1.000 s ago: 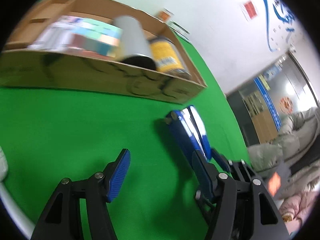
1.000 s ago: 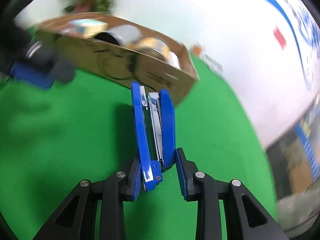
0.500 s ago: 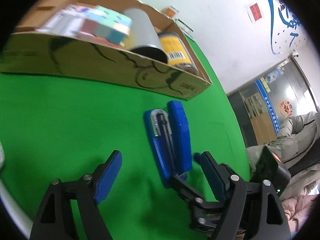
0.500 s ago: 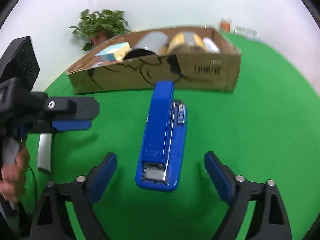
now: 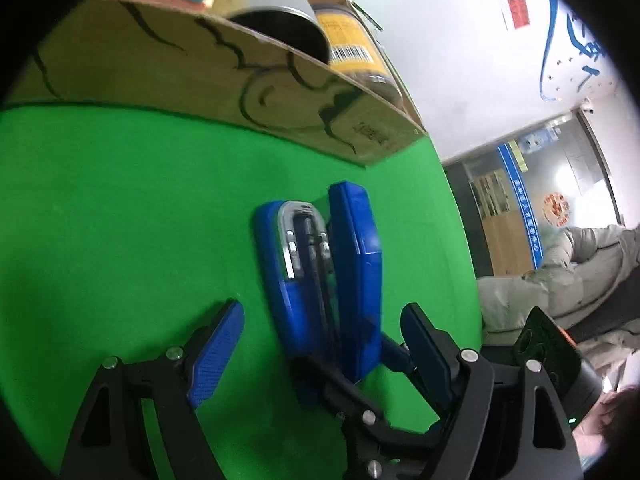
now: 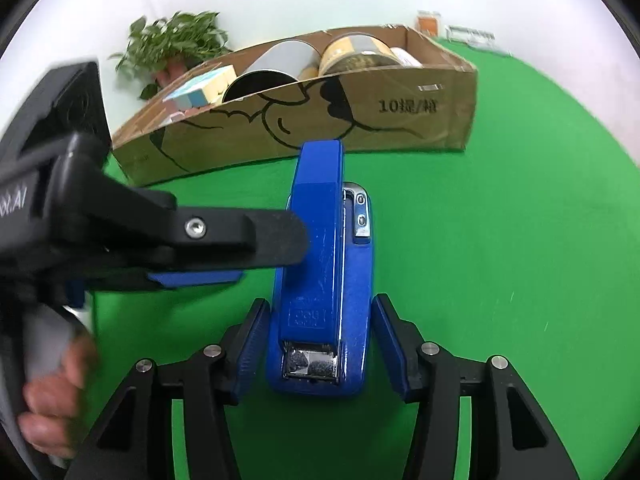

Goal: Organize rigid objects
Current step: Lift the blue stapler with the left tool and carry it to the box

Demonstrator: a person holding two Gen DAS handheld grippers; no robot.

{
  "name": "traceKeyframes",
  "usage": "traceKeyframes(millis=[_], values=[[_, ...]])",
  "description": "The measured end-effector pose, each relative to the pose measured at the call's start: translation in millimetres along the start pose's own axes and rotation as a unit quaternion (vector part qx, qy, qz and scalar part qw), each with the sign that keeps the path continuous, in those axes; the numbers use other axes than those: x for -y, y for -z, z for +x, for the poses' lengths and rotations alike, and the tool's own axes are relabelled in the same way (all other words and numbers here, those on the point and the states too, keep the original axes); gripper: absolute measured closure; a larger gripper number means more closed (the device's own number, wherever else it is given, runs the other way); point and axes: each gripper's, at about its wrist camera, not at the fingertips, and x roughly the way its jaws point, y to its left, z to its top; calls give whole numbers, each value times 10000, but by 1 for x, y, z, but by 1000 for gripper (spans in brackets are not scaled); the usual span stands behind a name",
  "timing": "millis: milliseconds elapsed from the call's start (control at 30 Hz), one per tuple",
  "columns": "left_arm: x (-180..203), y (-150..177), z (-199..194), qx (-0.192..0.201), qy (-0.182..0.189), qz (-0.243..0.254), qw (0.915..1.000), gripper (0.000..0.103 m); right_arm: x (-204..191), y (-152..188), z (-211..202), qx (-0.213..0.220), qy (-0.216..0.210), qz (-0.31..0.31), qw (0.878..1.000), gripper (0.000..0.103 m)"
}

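Blue plastic and bright metal make up the stapler (image 6: 320,280), which lies on the green-covered worktop (image 6: 500,280) just in front of the long brown cardboard box (image 6: 304,120) printed with black line art. Half a second ago the stapler sat well clear of both sets of fingers; now the right gripper (image 6: 318,344) has advanced so that its blue pads flank the stapler's near end. The left pad (image 6: 252,344) looks in contact or nearly so, and the right pad stands slightly apart. The jaws have narrowed since then but are released, not clamped. The left gripper (image 5: 320,352) has also moved in. In the right wrist view, one of its black fingers (image 6: 240,236) reaches across to the stapler's left side, spread wide and grasping nothing. Inside the box, a grey cylinder (image 6: 276,64) and a yellow-labelled can (image 6: 352,54) lie side by side, unchanged.
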Motion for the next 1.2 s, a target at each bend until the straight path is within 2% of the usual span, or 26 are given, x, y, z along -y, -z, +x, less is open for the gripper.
traceKeyframes(millis=[67, 133, 167, 200, 233, 300, 400, 500, 600, 767, 867, 1000, 1200], values=[[4, 3, 3, -121, -4, 104, 9999, 24, -6, 3, -1, -93, -279, 75, 9995, 53], [4, 4, 3, -94, -68, 114, 9999, 26, -10, 7, -3, -63, -254, 89, 9996, 53], [3, 4, 1, -86, -87, 77, 9999, 29, -9, 6, -4, -76, -286, 151, 9994, 53], [1, 4, 1, -82, -138, 51, 9999, 42, -8, 6, -4, -85, -342, 205, 9992, 53], [-1, 5, -1, -64, -146, 16, 9999, 44, -7, 7, -5, -105, -389, 263, 9988, 53], [-4, 6, -3, -61, -93, -26, 9999, 44, -13, 7, -5, -149, -334, 184, 9992, 53], [-1, 8, -9, -50, -294, 79, 9995, 44, -19, 5, -3, -172, -420, 151, 9989, 53], [-8, 10, -21, 58, -121, -80, 9999, 45, -27, 6, -6, -90, -460, 274, 9985, 53], [-3, 7, -38, 222, -264, 64, 9994, 45, -42, 1, -12, 9, -461, 111, 9989, 53], [7, -10, -81, 751, -272, 217, 9966, 46, -67, -29, -29, 417, -611, -54, 9972, 53], [9, -21, -101, 941, -247, 304, 9948, 46, -82, -53, -33, 565, -644, -175, 9962, 53], [2, -45, -131, 1187, -487, 312, 9912, 46, -108, -76, -35, 612, -770, -338, 9946, 53], [-24, -82, -182, 1583, -728, 259, 9844, 46, -168, -134, -15, 632, -1115, -573, 9901, 53]])
